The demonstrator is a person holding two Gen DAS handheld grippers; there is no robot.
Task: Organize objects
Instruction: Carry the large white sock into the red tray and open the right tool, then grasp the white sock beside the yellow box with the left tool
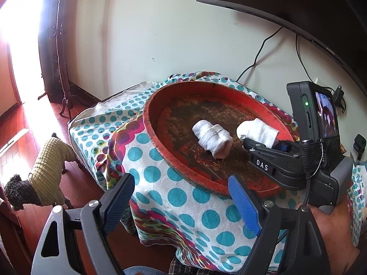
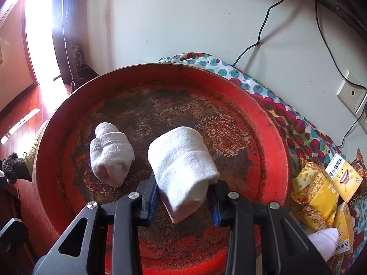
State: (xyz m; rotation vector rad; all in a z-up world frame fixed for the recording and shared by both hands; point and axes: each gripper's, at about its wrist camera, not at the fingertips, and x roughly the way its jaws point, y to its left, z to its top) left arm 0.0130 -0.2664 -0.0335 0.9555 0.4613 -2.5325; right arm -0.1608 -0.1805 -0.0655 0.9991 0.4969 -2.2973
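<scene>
Between the right gripper's (image 2: 183, 200) jaws sits a rolled sock (image 2: 183, 162) of soft, ribbed white knit, matt all over. Just left of the jaws, a second rolled sock (image 2: 111, 158) looks fuzzier. Beneath both, the red tray (image 2: 273, 137) has worn, flaking paint with rough, dark, rusty-looking patches. The ribbed blue pads (image 2: 152, 197) look rubbery against matt black plastic arms. Beyond the tray, a dotted tablecloth (image 2: 286, 116) is woven cloth; right of the jaws, glossy yellow cartons (image 2: 344, 178).

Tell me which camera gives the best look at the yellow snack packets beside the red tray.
The right wrist view: the yellow snack packets lie in plain sight on the spotted cloth, right of the red tray. In the left wrist view the right claw and its camera body block that side, so no packets show.
</scene>
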